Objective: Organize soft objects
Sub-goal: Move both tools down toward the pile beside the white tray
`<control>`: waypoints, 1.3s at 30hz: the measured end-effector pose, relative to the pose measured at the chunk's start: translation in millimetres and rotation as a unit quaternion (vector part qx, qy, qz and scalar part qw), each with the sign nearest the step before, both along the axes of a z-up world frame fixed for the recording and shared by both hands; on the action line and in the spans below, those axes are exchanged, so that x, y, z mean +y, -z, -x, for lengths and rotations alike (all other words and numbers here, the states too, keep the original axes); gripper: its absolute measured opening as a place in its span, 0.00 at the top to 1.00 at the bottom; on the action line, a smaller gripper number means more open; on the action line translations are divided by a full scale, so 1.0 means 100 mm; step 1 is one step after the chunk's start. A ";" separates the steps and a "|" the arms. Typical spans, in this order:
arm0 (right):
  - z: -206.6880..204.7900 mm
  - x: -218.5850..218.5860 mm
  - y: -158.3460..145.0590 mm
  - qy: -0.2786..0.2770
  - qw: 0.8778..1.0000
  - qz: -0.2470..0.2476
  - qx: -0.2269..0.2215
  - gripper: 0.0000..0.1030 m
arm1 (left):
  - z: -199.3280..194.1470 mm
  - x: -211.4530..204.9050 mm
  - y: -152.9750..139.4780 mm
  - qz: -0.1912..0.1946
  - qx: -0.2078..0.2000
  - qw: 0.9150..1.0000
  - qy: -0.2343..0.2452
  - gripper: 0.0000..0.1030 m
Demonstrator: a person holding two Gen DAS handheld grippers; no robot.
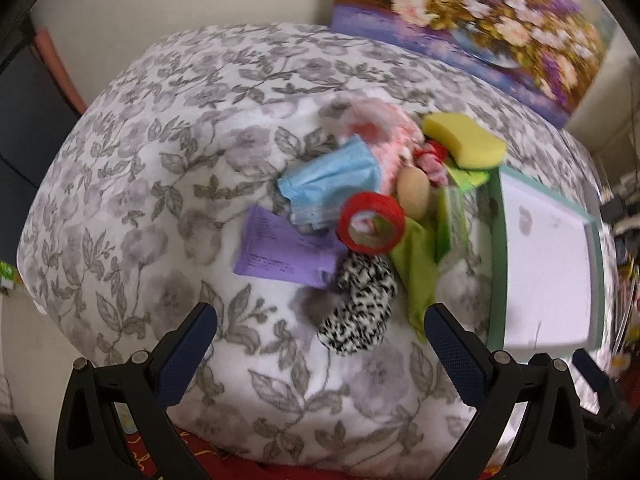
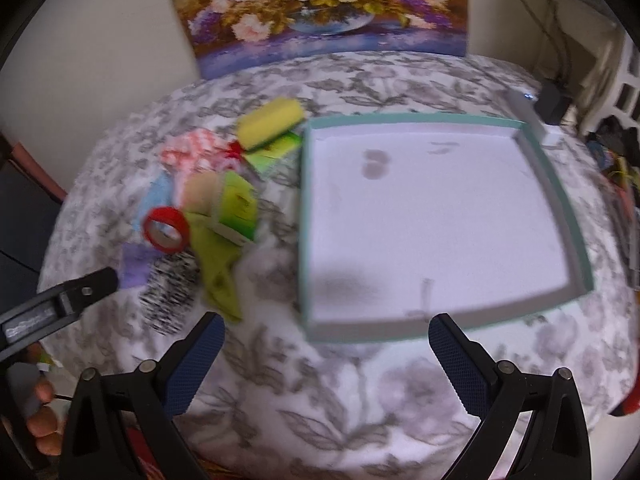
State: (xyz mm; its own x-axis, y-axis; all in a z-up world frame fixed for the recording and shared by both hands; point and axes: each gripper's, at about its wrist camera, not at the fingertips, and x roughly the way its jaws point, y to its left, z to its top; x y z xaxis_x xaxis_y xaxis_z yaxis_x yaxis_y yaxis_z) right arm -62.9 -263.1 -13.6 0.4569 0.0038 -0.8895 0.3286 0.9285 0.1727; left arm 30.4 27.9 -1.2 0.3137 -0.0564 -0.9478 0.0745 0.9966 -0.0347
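A pile of small objects lies on a floral blanket: a black-and-white fuzzy cloth, a green cloth, a red tape roll, a blue face mask, a purple packet, a pink fluffy item, a yellow sponge and a beige egg-shaped object. My left gripper is open and empty, just short of the fuzzy cloth. My right gripper is open and empty, at the near edge of an empty teal-rimmed box. The pile, with the sponge and tape roll, lies left of the box.
A flower painting leans on the wall behind the blanket. The box also shows in the left wrist view, right of the pile. The left gripper shows at the right view's left edge. Cluttered shelves and cables stand at the far right.
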 end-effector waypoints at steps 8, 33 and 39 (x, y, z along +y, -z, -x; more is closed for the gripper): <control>-0.41 0.10 0.00 -0.002 1.000 -0.010 -0.008 0.00 | -0.36 0.12 0.26 0.021 0.067 0.997 -0.042 0.00; -1.08 1.00 0.41 -0.113 0.991 -0.050 0.046 0.00 | -0.64 0.83 0.62 0.026 0.081 0.982 -0.168 0.00; -1.11 1.10 0.44 -0.123 0.990 -0.051 0.054 0.08 | -0.63 0.91 0.69 0.038 0.089 0.982 -0.161 0.00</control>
State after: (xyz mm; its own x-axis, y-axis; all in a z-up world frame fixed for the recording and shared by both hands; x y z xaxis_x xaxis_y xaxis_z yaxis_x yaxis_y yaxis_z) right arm 48.1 -153.5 -57.5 0.3330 0.1945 -0.9226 0.1167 0.9625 0.2451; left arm 93.8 118.9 -69.8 0.1562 -0.0535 -0.9863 -0.2589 0.9614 -0.0932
